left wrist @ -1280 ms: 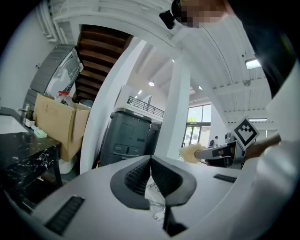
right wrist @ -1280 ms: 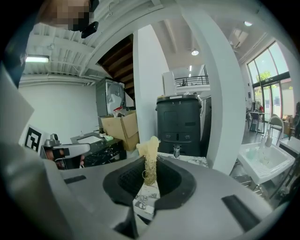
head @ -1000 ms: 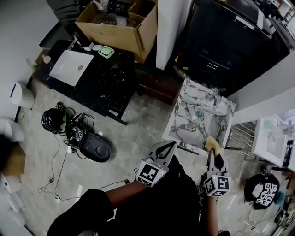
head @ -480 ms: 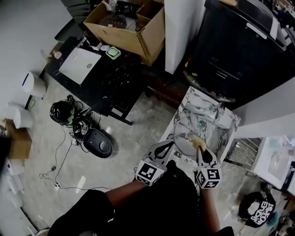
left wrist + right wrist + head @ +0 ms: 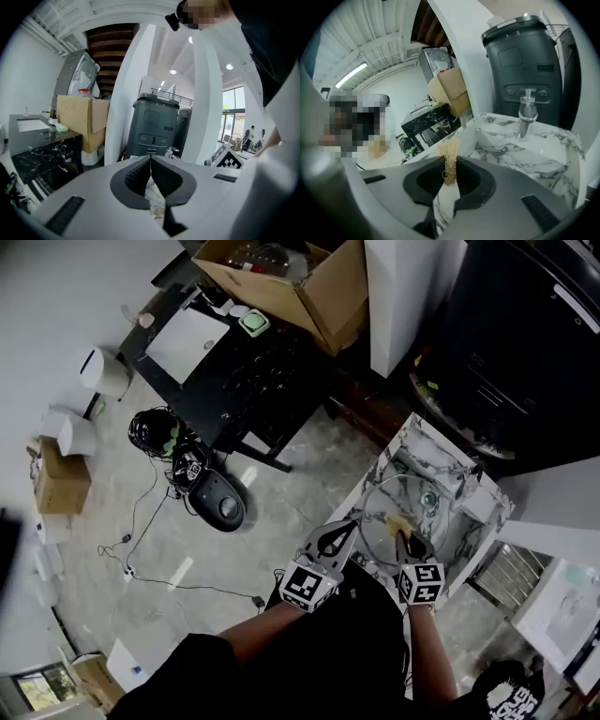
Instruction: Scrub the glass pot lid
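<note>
The glass pot lid (image 5: 401,512) lies in the white marble sink (image 5: 469,512), its knob (image 5: 428,500) towards the far side. My right gripper (image 5: 405,536) is shut on a tan scrub pad (image 5: 397,521), which sits over the lid's near part. In the right gripper view the scrub pad (image 5: 450,152) sticks up from between the closed jaws of the right gripper (image 5: 450,165); the lid itself does not show there. My left gripper (image 5: 343,531) hovers at the sink's front-left edge, shut with nothing in it. The left gripper (image 5: 150,161) shows its pads touching.
A chrome faucet (image 5: 527,115) stands at the back of the sink. A dark grey bin (image 5: 511,343) and a white pillar (image 5: 403,296) rise behind it. To the left are a black counter (image 5: 239,367), a cardboard box (image 5: 291,277) and cables with a helmet (image 5: 155,432) on the floor.
The right gripper carried the scrub pad from the sink's front-right edge to over the lid. The head view shifted, and the left gripper stayed near the sink's front-left edge.
</note>
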The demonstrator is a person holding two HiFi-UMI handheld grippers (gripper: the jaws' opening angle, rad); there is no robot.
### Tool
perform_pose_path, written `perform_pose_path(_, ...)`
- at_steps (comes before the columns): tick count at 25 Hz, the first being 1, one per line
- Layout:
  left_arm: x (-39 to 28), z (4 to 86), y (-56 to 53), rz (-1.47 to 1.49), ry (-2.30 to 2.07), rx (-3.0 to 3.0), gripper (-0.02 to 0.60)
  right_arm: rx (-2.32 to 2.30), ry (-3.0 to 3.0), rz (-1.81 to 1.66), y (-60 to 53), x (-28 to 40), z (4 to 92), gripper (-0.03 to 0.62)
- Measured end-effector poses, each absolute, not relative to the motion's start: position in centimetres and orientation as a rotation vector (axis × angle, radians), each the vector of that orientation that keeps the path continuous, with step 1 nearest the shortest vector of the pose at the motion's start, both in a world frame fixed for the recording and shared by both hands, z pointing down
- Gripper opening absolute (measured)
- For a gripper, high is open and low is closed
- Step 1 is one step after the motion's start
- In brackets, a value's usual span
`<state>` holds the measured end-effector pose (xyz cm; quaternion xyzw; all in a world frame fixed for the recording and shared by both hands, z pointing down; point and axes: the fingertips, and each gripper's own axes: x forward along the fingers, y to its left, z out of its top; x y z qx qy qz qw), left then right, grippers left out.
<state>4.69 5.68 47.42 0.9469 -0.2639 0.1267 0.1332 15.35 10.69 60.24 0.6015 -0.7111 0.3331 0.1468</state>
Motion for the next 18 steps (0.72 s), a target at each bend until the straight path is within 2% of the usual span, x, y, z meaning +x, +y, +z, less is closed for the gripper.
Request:
perform_pose_path(10, 5.5, 50.7, 4.4, 0.433, -0.868, 2.649, 0.017, 1.355, -2.100, 0.982, 7.9, 11.6, 69.9, 0.061)
perform_pose_path(18, 6.2, 52.6, 4.2, 0.460, -0.851, 2.609, 0.017, 1.176, -2.051, 0.985, 7.7, 11.2, 74.7, 0.061)
